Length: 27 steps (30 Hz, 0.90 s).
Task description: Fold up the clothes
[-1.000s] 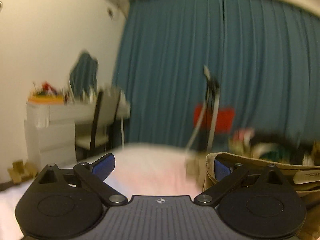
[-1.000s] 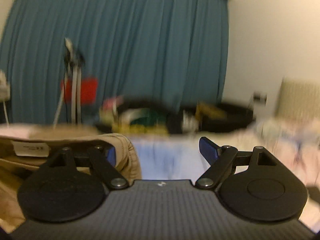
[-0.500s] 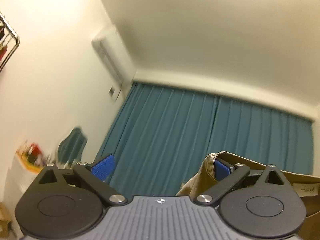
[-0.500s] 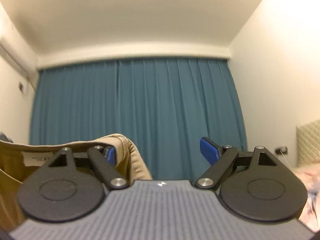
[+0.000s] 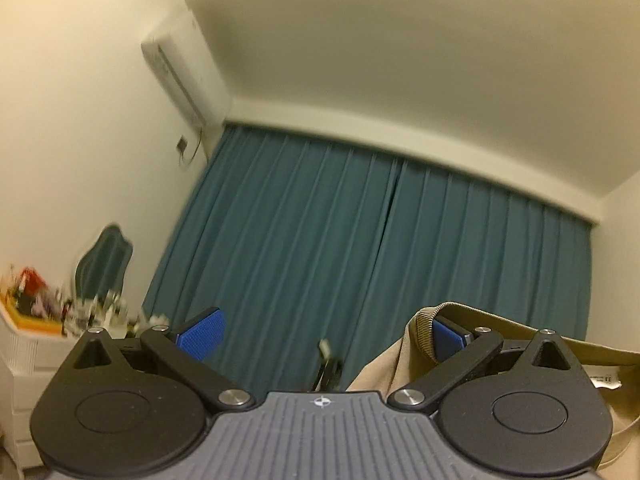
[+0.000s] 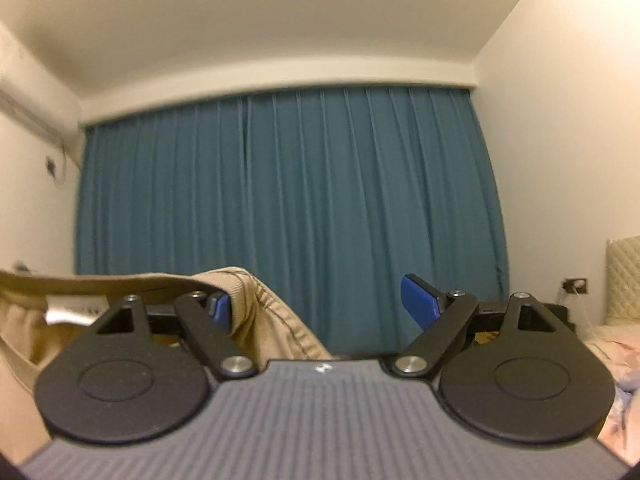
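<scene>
garment: tan top [image 5: 404, 364], held up in the air between the two tools, waistband or hem edge stretched across; ribbed edge [image 5: 424, 332] hooked over the inner finger of the left gripper [image 5: 324, 332]

same garment, other side: seen in the right view too [image 6: 276, 320], draped over the inner finger of the right gripper [image 6: 320, 300], white label [image 6: 76, 312] showing inside

left fingers: spread wide, nothing pinched between them, cloth just hangs on the right-hand blue pad [image 5: 448, 336]; other pad [image 5: 200, 332] is bare

right fingers: also spread, cloth sits on the left-hand pad [image 6: 220, 304], right-hand pad [image 6: 420, 304] bare

how it'll handle: my guess is light, soft and floppy, no stiffness at all. Since it's only hooked and not clamped, it could slide off if either tool tilts inward. The ribbed edge looks like the thicker, grippier bit, so that's where I'd pinch

hard to see: most of the garment hangs below both cameras, so no idea of its shape, sleeves or how it hangs

bed: only a pinkish corner [image 6: 616, 356] at the right; where it'll be laid down is out of frame

background: teal curtain [image 5: 360, 260], air conditioner [image 5: 176, 76], cluttered white drawers [image 5: 24, 332], blurry
</scene>
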Each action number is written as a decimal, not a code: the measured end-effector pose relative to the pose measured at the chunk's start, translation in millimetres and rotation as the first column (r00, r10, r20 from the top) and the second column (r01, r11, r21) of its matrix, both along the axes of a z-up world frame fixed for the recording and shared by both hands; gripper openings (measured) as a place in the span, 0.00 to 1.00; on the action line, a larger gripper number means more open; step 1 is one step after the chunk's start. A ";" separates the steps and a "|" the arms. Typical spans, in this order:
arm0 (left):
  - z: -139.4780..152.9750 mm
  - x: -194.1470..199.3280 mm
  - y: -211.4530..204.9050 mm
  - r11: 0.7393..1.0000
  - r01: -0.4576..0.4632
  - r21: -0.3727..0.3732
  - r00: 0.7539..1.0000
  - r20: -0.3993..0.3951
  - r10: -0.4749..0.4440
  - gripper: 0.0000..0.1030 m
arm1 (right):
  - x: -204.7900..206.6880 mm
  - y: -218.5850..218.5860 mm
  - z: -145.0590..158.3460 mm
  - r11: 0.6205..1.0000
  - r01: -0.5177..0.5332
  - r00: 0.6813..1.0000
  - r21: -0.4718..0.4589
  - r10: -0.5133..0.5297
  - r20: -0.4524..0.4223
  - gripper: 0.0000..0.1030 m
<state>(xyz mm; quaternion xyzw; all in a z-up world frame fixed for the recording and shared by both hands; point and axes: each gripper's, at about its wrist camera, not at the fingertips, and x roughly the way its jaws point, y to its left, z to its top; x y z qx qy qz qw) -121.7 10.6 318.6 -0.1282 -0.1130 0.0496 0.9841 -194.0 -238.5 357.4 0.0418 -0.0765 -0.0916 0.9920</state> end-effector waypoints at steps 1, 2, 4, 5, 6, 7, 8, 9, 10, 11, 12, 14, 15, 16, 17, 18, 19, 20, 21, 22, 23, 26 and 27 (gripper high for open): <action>-14.0 23.2 -1.1 1.000 -0.006 0.002 1.000 -0.024 0.006 1.00 | 16.6 -0.2 -11.6 1.000 0.008 1.000 -0.002 -0.008 -0.029 0.83; -28.0 47.5 -1.8 1.000 -0.011 0.004 0.999 -0.050 0.011 1.00 | 33.6 -0.2 -23.3 1.000 0.015 0.998 -0.003 -0.015 -0.057 0.83; -51.1 106.2 1.4 1.000 -0.021 0.012 0.995 -0.099 0.022 1.00 | 77.7 -2.3 -43.8 1.000 0.028 0.994 0.006 -0.027 -0.109 0.83; -62.4 136.0 3.2 1.000 -0.026 0.017 0.992 -0.123 0.028 1.00 | 100.1 -3.5 -54.0 0.999 0.034 0.990 0.010 -0.032 -0.134 0.83; -71.7 169.1 4.0 0.999 -0.030 0.022 0.989 -0.147 0.033 1.00 | 127.4 -5.5 -63.9 0.999 0.040 0.987 0.016 -0.037 -0.160 0.83; -80.6 202.8 4.7 0.999 -0.034 0.028 0.984 -0.172 0.038 1.00 | 155.2 -7.6 -74.1 0.999 0.046 0.982 0.025 -0.040 -0.184 0.83; -92.9 233.1 3.0 0.999 -0.037 0.030 0.980 -0.195 0.043 1.00 | 184.1 -10.0 -84.6 0.998 0.049 0.977 0.040 -0.040 -0.209 0.83; -106.0 260.1 0.0 0.999 -0.039 0.030 0.975 -0.219 0.045 1.00 | 214.7 -12.8 -96.2 0.997 0.052 0.972 0.058 -0.037 -0.232 0.83; -120.8 291.3 -3.1 0.999 -0.037 0.031 0.969 -0.243 0.044 1.00 | 244.8 -14.8 -107.3 0.996 0.061 0.966 0.063 -0.043 -0.253 0.83; -133.5 325.0 -5.4 0.999 -0.037 0.040 0.964 -0.261 0.046 1.00 | 274.8 -16.7 -118.2 0.995 0.071 0.960 0.064 -0.051 -0.274 0.83; -149.5 356.8 -8.7 0.998 -0.041 0.053 0.960 -0.276 0.054 1.00 | 306.6 -16.5 -132.7 0.995 0.085 0.955 0.053 -0.066 -0.290 0.83; -182.7 419.5 -15.7 0.995 -0.052 0.083 0.950 -0.304 0.075 1.00 | 361.8 -18.4 -163.5 0.994 0.104 0.950 0.020 -0.093 -0.299 0.83; -197.0 457.9 -14.6 0.995 -0.050 0.087 0.942 -0.326 0.076 1.00 | 387.7 -18.6 -183.7 0.994 0.107 0.947 0.001 -0.102 -0.305 0.82; -216.7 490.4 -15.0 0.995 -0.043 0.089 0.932 -0.356 0.072 1.00 | 413.0 -18.4 -204.9 0.994 0.110 0.944 -0.018 -0.110 -0.311 0.82; -237.9 519.1 -16.2 0.995 -0.035 0.092 0.918 -0.390 0.068 1.00 | 442.7 -20.9 -219.8 0.993 0.112 0.938 -0.032 -0.116 -0.325 0.82; -264.4 549.3 -17.2 0.995 -0.025 0.093 0.898 -0.436 0.063 1.00 | 468.7 -22.9 -242.4 0.993 0.112 0.929 -0.042 -0.120 -0.351 0.82; -291.1 576.9 -16.8 0.996 -0.014 0.089 0.874 -0.483 0.056 1.00 | 491.2 -24.8 -262.2 0.993 0.108 0.917 -0.047 -0.118 -0.380 0.82; -315.7 599.6 -15.8 0.997 -0.001 0.074 0.848 -0.528 0.040 1.00 | 512.6 -25.8 -286.7 0.994 0.102 0.903 -0.049 -0.113 -0.415 0.82; -339.8 621.5 -14.8 0.998 0.012 0.057 0.820 -0.572 0.023 1.00 | 532.3 -28.6 -312.1 0.994 0.096 0.885 -0.047 -0.107 -0.454 0.82; -364.0 640.0 -11.1 0.999 0.027 0.036 0.787 -0.617 0.001 1.00 | 551.4 -33.0 -332.6 0.995 0.089 0.864 -0.044 -0.099 -0.493 0.82; -388.1 658.0 -6.8 0.999 0.041 0.014 0.750 -0.661 -0.022 1.00 | 564.2 -35.5 -354.3 0.996 0.081 0.842 -0.041 -0.090 -0.532 0.82; -442.2 693.3 0.0 0.997 0.076 0.000 0.639 -0.767 -0.049 1.00 | 598.3 -37.5 -406.4 0.999 0.040 0.766 -0.025 -0.047 -0.641 0.82; -453.9 699.0 -0.7 0.996 0.087 -0.004 0.606 -0.793 -0.056 0.99 | 604.8 -37.5 -417.3 1.000 0.030 0.741 -0.008 -0.028 -0.671 0.82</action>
